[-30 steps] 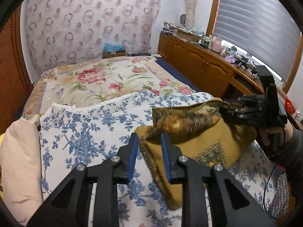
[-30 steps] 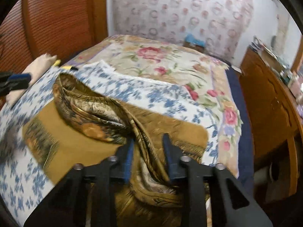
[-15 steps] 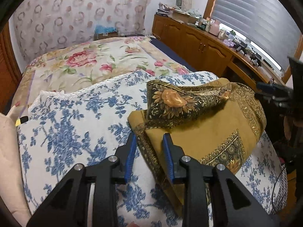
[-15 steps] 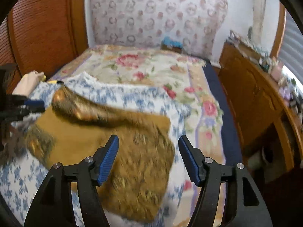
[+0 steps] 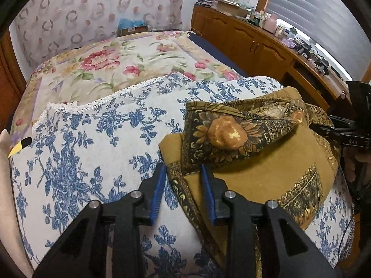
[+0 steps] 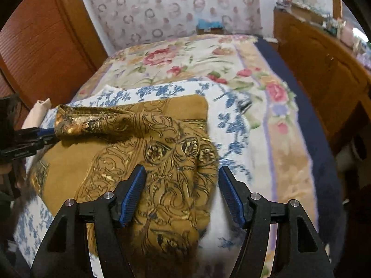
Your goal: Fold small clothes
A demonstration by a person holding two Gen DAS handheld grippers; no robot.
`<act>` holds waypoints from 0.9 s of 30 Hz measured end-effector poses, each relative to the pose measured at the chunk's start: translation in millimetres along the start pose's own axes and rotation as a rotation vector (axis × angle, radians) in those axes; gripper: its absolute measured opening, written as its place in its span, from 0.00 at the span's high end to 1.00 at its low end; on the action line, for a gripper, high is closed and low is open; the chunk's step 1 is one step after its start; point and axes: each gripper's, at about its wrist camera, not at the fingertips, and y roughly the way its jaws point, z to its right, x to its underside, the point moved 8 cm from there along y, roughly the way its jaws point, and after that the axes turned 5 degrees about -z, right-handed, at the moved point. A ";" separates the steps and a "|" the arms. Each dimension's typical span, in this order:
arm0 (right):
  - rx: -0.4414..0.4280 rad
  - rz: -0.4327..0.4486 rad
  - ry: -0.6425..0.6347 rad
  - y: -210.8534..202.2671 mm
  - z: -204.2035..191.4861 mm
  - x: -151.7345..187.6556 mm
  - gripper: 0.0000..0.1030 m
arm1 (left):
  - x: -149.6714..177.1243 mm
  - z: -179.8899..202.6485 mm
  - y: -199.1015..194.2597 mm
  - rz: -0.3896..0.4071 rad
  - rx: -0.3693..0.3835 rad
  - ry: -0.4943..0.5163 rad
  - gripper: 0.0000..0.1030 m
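A mustard-gold patterned scarf (image 5: 259,162) lies partly folded on a blue-and-white floral cloth (image 5: 92,139) on the bed. My left gripper (image 5: 183,185) is shut on the scarf's dark patterned edge at its near left corner. A dark flap with an orange flower motif (image 5: 227,134) lies folded over the top. In the right wrist view the scarf (image 6: 148,157) lies below my right gripper (image 6: 183,192), which is open and empty just above its crumpled right end. The left gripper (image 6: 30,139) shows at that view's left edge.
A floral bedspread (image 5: 116,69) covers the far bed. A cream pillow (image 5: 7,197) lies at the left. A wooden sideboard (image 5: 266,46) with clutter runs along the right under a blind. A wooden panel (image 6: 46,34) stands on the left.
My right gripper opened, let go of the scarf and drew back a little. The lifted flap settled flat over the scarf. My left gripper kept its hold.
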 end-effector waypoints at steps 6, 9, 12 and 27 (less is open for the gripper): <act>-0.016 -0.003 -0.065 6.1 -16.3 -3.9 0.51 | -4.4 -1.5 0.9 0.005 0.052 -0.039 0.72; -0.033 0.006 -0.100 5.7 -24.4 -3.0 0.76 | -4.3 2.6 1.1 0.013 0.096 -0.036 0.83; -0.034 0.034 -0.119 -1.8 -26.5 -3.4 0.88 | -4.4 4.7 -5.4 0.037 0.151 -0.056 0.97; -0.115 0.320 -0.318 -99.1 -144.4 -70.4 0.91 | 27.7 -35.6 -177.7 0.421 0.137 -0.116 0.98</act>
